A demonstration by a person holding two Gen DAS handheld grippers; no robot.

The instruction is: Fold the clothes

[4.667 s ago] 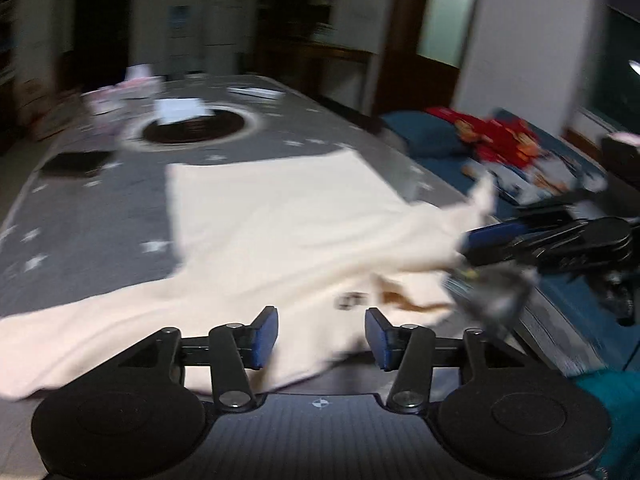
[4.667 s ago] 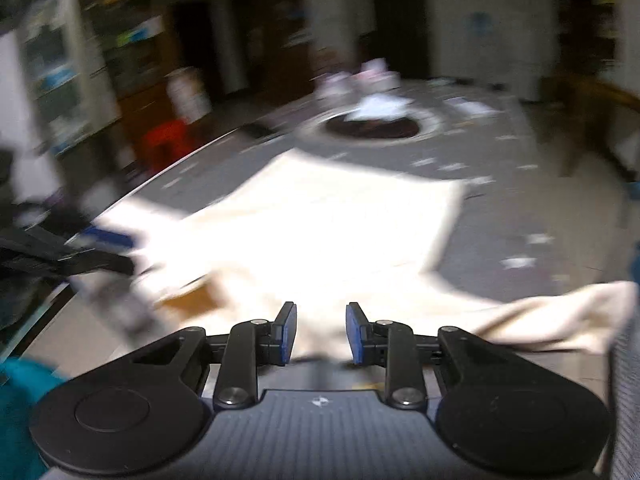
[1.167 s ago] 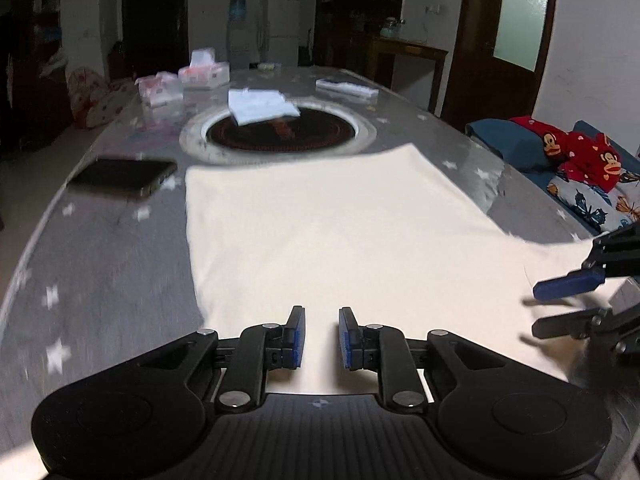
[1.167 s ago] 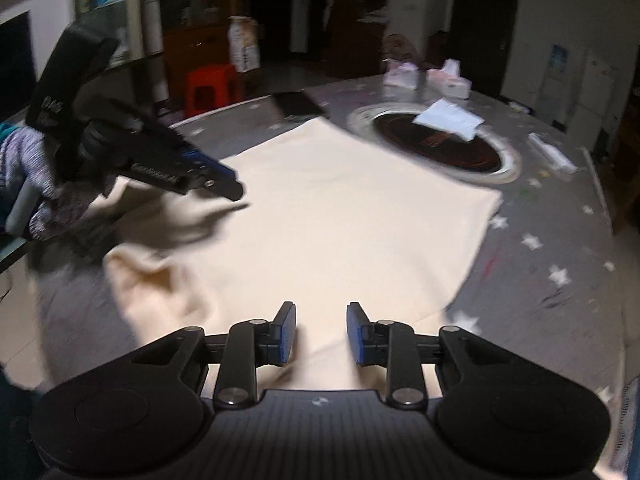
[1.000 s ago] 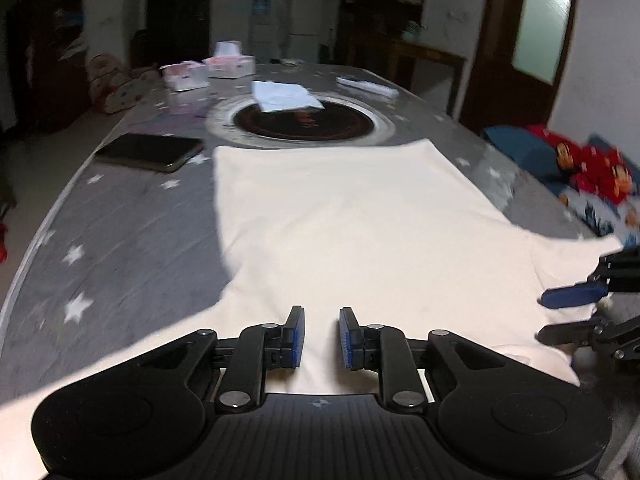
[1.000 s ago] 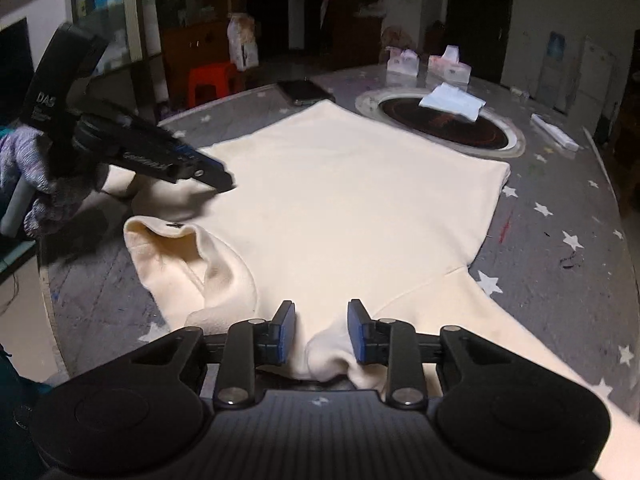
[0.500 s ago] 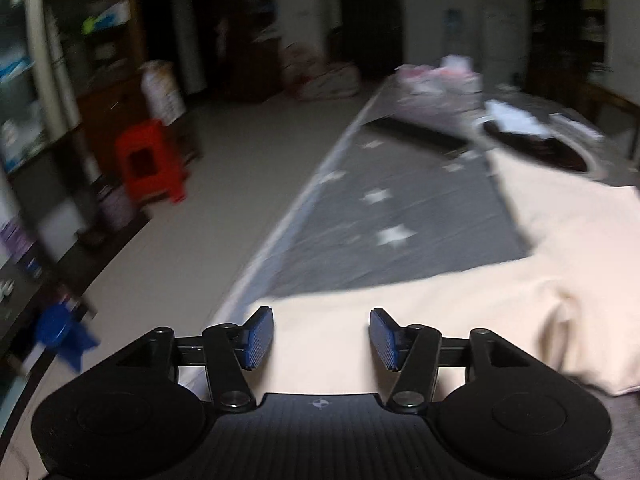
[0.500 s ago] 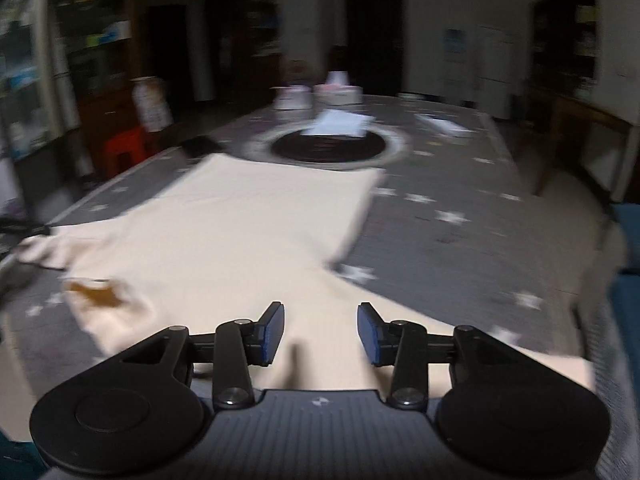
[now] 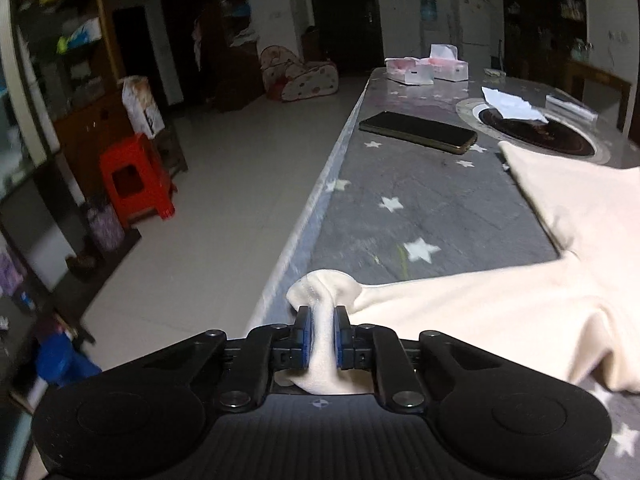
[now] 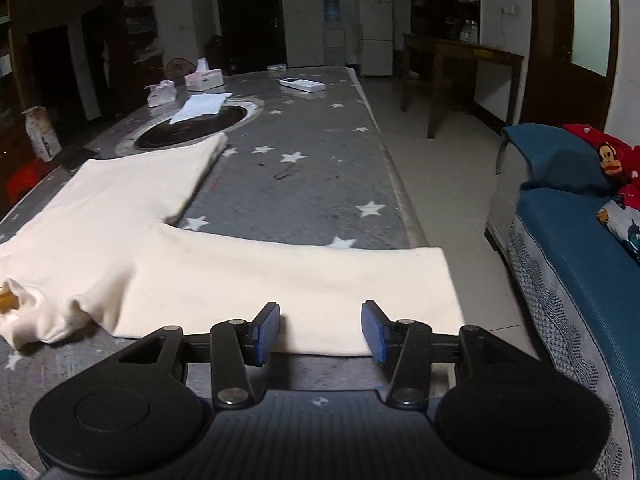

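Left gripper [image 9: 319, 334]: jaws closed tight on sleeve end of cream shirt [image 9: 520, 304], cuff bunched just ahead of tips. Right gripper [image 10: 320, 330]: jaws spread wide, holding nothing, other sleeve flat between and ahead. Shirt spread on star-print table [image 10: 304, 184]. Phone [image 9: 418, 131] far ahead-right of left jaws.

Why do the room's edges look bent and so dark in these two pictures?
Left wrist view: fisheye lens bows the grey star-print table edge; dim room, cream long-sleeved shirt brightest. Right wrist view: door frames curve, corners blacken, white fridge stays sharp.
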